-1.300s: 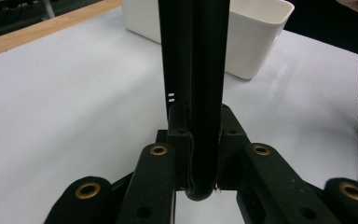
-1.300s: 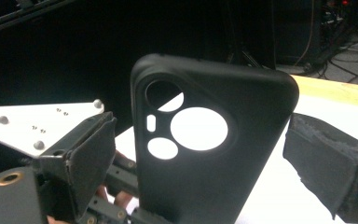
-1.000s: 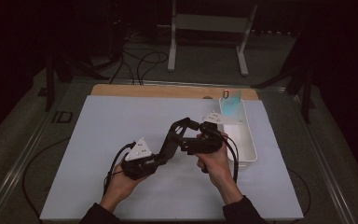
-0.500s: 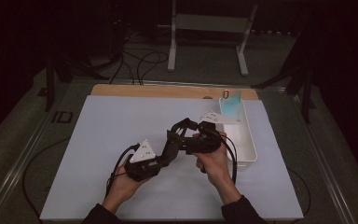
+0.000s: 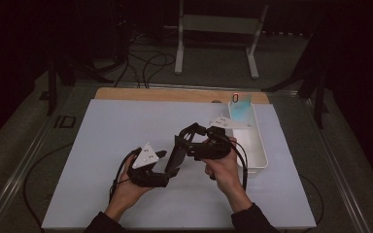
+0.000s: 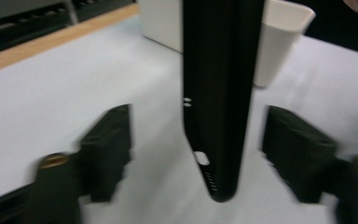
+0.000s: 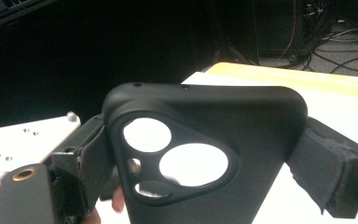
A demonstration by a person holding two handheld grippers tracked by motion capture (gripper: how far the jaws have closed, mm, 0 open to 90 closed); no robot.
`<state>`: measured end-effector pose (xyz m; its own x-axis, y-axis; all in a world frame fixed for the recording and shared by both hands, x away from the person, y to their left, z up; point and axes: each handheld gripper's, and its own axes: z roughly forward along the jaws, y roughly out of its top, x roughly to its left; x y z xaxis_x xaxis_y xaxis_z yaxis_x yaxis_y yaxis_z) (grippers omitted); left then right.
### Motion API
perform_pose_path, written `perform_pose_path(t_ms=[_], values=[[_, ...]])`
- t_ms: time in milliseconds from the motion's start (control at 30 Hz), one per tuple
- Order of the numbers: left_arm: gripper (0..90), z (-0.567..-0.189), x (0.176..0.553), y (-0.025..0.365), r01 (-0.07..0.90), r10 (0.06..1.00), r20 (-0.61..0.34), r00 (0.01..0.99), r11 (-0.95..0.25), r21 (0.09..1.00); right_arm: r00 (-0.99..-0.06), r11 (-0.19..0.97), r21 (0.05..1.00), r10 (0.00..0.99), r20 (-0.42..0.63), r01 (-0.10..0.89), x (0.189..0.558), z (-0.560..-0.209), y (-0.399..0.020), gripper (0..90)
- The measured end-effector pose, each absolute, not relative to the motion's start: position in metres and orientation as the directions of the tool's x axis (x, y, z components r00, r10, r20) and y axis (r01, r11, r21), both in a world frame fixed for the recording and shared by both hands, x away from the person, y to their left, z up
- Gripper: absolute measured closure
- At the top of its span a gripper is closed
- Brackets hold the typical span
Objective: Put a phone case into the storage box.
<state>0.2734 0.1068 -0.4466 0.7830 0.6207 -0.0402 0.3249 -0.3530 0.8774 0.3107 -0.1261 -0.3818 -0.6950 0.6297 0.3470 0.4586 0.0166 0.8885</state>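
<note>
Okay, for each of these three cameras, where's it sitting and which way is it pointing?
High view: above the person's side, facing forward and down on the table; forearms, both hands.
Left gripper view: on the left tongs, along open jaws either side of the case.
Right gripper view: on the right tongs, shut on the case.
Shared: the case, the table.

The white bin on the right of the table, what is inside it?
The white bin holds a pale blue-green flat item leaning at its far end. The right gripper, shut on the black phone case, and the hand cover part of its near inside.
</note>
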Motion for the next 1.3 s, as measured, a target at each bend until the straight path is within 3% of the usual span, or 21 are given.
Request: perform_pose_path(t_ms=[133, 200, 1300], values=[[3.5, -0.444, 0.274, 0.112, 0.327, 0.655, -0.028, 0.755, -0.34, 0.881, -0.695, 0.016, 0.891, 0.631, 0.344, 0.455, 0.311, -0.382, -0.127, 13.7], [1.3, -0.443, 0.274, 0.114, 0.326, 0.656, -0.025, 0.754, -0.341, 0.882, -0.695, 0.015, 0.891, 0.632, 0.343, 0.454, 0.311, -0.382, -0.127, 13.7], [0.3, -0.449, 0.267, 0.195, 0.328, 0.782, -0.001, 0.624, -0.26, 0.908, -0.683, 0.04, 0.904, 0.67, 0.293, 0.426, 0.318, -0.37, -0.137, 13.7]])
